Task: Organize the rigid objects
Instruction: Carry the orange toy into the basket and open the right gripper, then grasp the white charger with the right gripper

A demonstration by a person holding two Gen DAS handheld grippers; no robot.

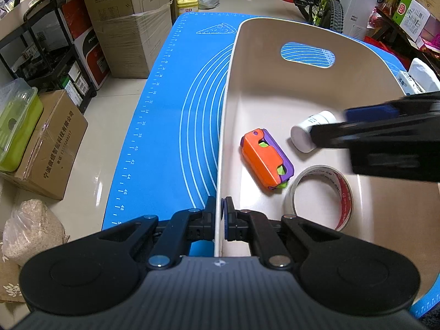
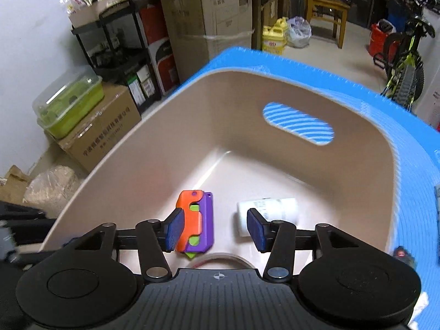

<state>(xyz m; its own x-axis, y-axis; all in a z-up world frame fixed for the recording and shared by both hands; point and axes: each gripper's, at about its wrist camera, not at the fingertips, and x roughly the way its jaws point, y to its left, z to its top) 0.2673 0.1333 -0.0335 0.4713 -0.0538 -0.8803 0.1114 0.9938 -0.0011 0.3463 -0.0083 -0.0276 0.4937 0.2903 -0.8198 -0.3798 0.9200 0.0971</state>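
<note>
boxes [image 1: 129, 35], bicycle [image 1: 324, 2], chair [image 2: 327, 8]

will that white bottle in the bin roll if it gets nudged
Likely yes: the white bottle lies on its side on the bin's smooth floor, so it may roll. It looks like small rigid plastic, probably light. The right gripper's open jaws hang above it.

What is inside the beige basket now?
In the beige basket lie an orange-purple toy, a white bottle on its side, and a tape roll. The right gripper and its arm cover the near right part of the floor.
</note>
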